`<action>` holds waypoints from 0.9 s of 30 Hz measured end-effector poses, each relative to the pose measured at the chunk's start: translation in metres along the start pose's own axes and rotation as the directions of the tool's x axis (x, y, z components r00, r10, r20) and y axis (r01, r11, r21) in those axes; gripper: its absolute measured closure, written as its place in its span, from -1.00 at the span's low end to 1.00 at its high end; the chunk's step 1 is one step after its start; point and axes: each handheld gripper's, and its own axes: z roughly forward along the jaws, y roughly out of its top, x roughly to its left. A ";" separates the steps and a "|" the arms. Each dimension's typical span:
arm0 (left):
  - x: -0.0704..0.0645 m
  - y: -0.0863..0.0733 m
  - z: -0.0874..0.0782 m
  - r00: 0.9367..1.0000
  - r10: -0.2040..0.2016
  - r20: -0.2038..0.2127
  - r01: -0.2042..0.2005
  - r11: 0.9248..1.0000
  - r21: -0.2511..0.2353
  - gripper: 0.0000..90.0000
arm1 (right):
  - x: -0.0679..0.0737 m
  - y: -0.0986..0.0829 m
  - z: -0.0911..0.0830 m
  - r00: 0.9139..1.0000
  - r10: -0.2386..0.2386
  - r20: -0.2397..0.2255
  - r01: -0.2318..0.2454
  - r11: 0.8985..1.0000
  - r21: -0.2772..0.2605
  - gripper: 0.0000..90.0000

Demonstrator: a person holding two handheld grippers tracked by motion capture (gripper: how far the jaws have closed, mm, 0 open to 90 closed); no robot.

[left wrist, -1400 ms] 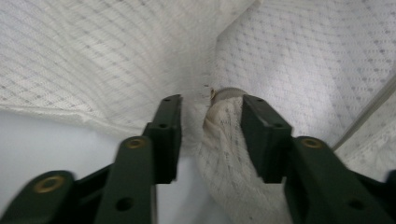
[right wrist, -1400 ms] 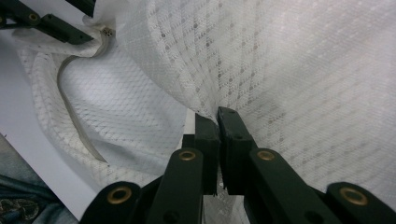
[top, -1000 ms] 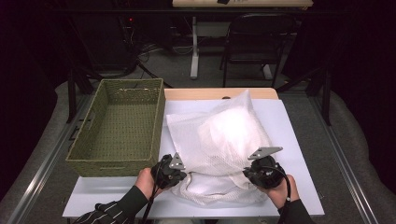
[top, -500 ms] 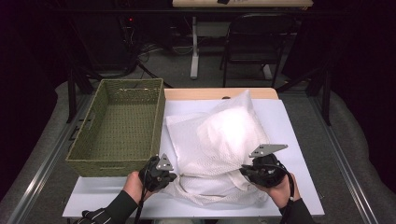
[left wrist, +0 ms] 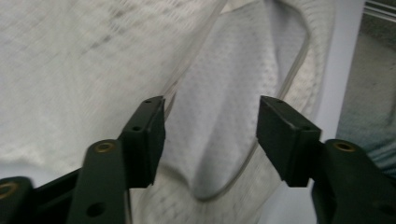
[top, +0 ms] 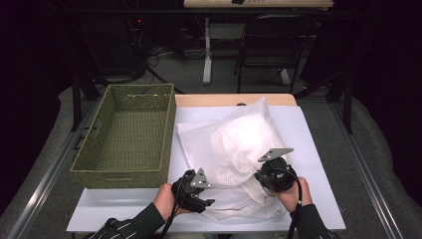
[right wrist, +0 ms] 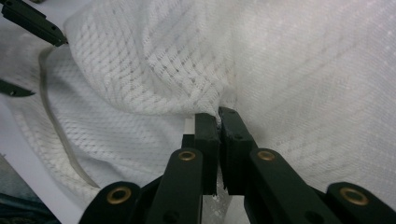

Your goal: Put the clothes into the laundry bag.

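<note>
White mesh fabric, a laundry-bag-like cloth (top: 234,154), lies heaped on the white table sheet (top: 318,149), just to the right of the green woven basket (top: 127,137), which stands open and holds nothing visible.

Change from the earlier frames: a second ago the left gripper (top: 199,191) sat at the cloth's near-left edge; it has since drawn back toward the person and turned, and its jaws now stand wide apart. The right gripper (top: 268,172) has kept its place at the near-right side of the cloth throughout. Judged from this, the left hand has let go and is regrasping, while the right hand anchors the cloth.

Left gripper view: the corded hem (left wrist: 261,135) of the cloth loops between the parted jaws, touching neither pad clearly; the hem's fold lies nearer the right-hand jaw.

Right gripper view: the jaws are pressed together on a pinch of mesh (right wrist: 219,105), the fabric bunching upward from the tips. The other gripper's jaw tips (right wrist: 32,23) show at upper left, beyond the cloth.
</note>
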 end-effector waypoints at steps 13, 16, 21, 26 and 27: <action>-0.028 0.028 0.044 0.966 0.102 0.239 -0.105 0.995 0.000 0.19 | -0.003 -0.005 0.002 1.000 0.020 -0.003 -0.020 1.000 0.011 0.93; -0.035 0.034 0.062 0.960 0.107 0.258 -0.120 0.992 0.035 0.31 | -0.003 -0.006 0.003 1.000 0.013 -0.005 -0.013 1.000 0.016 0.93; -0.039 0.033 0.069 0.950 0.122 0.289 -0.137 0.990 0.030 0.84 | -0.004 -0.010 -0.002 1.000 0.023 0.002 -0.023 1.000 0.012 0.93; -0.045 0.029 0.057 0.925 0.183 0.334 -0.192 0.981 -0.006 0.88 | -0.002 -0.009 -0.004 1.000 0.013 0.016 -0.013 1.000 0.010 0.93; -0.046 0.028 0.055 0.918 0.195 0.346 -0.203 0.979 -0.013 0.88 | -0.002 -0.009 -0.003 1.000 0.012 0.020 -0.012 1.000 0.010 0.93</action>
